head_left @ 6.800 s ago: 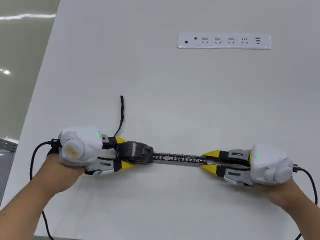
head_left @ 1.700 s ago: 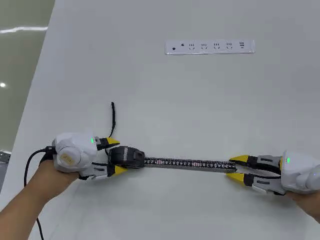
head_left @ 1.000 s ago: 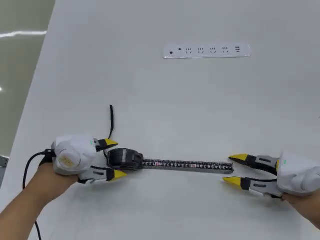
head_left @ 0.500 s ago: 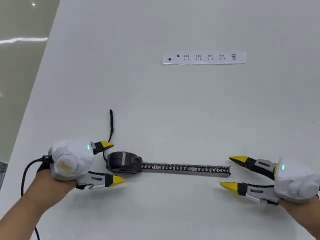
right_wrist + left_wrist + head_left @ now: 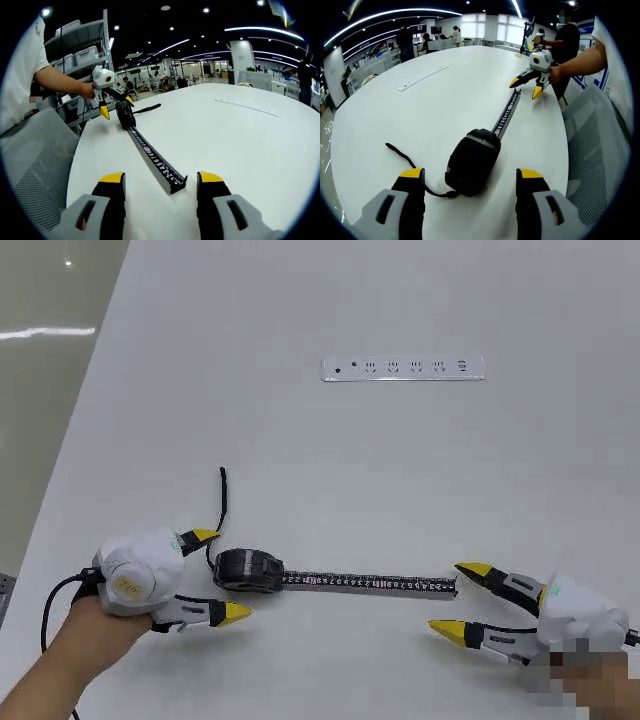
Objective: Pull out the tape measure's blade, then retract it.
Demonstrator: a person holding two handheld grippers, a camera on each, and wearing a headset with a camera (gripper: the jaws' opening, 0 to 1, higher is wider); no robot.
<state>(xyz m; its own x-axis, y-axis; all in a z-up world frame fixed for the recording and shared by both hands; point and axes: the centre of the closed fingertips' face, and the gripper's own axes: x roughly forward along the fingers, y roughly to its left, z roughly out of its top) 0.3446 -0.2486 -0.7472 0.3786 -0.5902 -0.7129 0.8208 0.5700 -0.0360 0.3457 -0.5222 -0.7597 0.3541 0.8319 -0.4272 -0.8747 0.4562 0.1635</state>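
A black tape measure case (image 5: 247, 569) lies on the white table with its dark blade (image 5: 370, 584) drawn out to the right, flat on the surface. My left gripper (image 5: 216, 576) stands open just left of the case (image 5: 472, 161), its yellow-tipped fingers apart on either side and not touching it. My right gripper (image 5: 458, 600) is open too, a short way back from the blade's end hook (image 5: 178, 184), which lies free between and ahead of its fingers. The case's black wrist strap (image 5: 220, 502) trails toward the back.
A white power strip (image 5: 403, 368) lies flat farther back on the table. The table's left edge (image 5: 70, 450) drops to a greenish floor. In the gripper views an open office with people and chairs lies beyond the table.
Both grippers have let go and opened: the left has backed off the case, the right has drawn away from the blade's end. The blade stays drawn out on the table.
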